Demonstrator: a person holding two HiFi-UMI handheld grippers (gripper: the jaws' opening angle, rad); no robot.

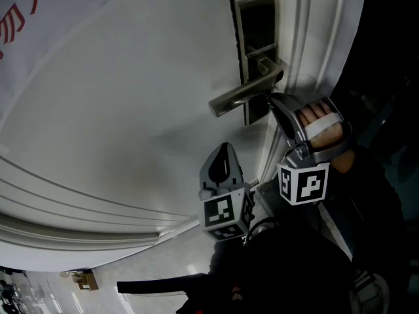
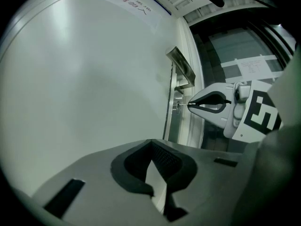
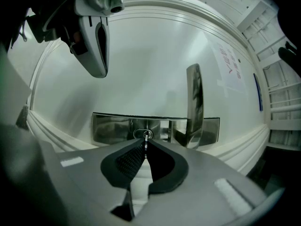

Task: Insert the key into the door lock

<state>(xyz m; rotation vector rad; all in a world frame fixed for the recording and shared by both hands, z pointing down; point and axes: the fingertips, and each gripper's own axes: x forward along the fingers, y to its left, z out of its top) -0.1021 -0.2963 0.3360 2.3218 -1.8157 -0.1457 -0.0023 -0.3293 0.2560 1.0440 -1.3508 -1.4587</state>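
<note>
Dim, greenish light; heavy fisheye vignetting.

Right hand-held gripper [image 3: 146,147] pinching key [image 3: 146,140], tip at door lock [image 3: 137,134]

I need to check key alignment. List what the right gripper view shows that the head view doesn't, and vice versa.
Right gripper view only: the key pinched in the right hand-held gripper, its tip at the keyhole. Head view only: the person's hand and the right marker cube. Both: the lock plate, the door handle and the left hand-held gripper.
</note>
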